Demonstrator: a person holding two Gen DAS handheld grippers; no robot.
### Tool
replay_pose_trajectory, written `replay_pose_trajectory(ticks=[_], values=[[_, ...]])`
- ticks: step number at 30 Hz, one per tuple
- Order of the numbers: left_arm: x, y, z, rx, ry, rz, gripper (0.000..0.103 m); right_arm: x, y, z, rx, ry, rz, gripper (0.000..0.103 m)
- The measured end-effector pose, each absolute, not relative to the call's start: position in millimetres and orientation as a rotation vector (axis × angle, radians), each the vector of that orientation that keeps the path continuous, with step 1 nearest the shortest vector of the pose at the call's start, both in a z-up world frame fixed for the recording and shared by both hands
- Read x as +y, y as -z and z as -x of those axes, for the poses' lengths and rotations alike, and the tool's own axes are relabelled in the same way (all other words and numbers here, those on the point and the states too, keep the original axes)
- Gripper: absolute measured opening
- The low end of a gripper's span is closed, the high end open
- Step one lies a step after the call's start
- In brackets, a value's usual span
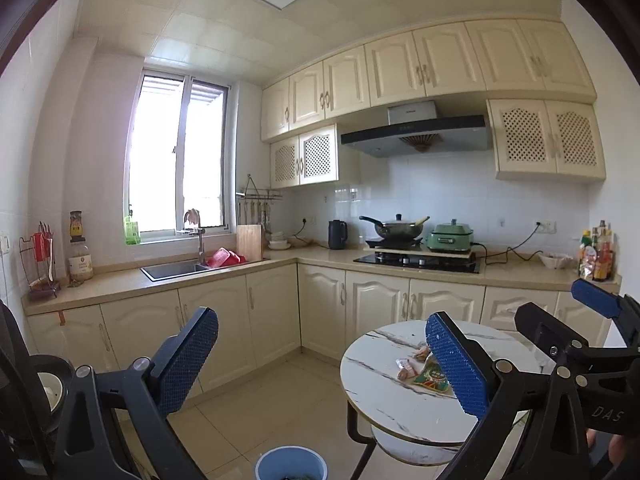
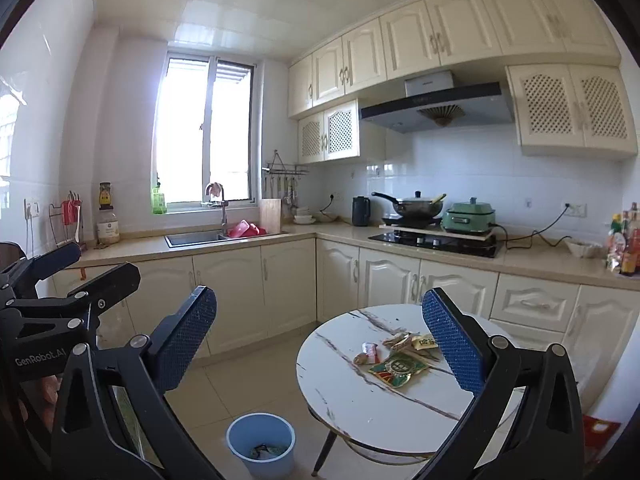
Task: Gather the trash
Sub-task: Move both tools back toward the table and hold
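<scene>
Right now your wrappers (image 2: 394, 356) lie on the round table (image 2: 360, 408), ahead and below both empty, wide-open grippers, nearer the right gripper (image 2: 320, 344) than the left gripper (image 1: 322, 364).

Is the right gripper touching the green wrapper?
Apart. The right wrist view shows the right gripper wide open and empty, with bare table between its fingers and the green wrapper.

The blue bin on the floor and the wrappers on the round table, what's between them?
In the right wrist view, only bare floor tile and the table's rim separate the blue bin from the wrappers.
</scene>
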State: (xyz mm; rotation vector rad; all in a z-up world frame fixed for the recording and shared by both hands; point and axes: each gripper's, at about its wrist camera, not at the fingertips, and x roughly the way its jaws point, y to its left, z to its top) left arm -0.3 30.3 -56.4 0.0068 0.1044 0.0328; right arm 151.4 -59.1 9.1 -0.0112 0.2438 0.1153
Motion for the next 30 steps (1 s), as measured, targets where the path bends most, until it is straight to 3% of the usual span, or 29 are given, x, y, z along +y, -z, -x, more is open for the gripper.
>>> replay_pose_trajectory(ticks=[30], values=[[13,46,-19,0.117,-0.019,-0.030,0.102,-74,-9,-150,0.246,-0.101,0.006,0.103]])
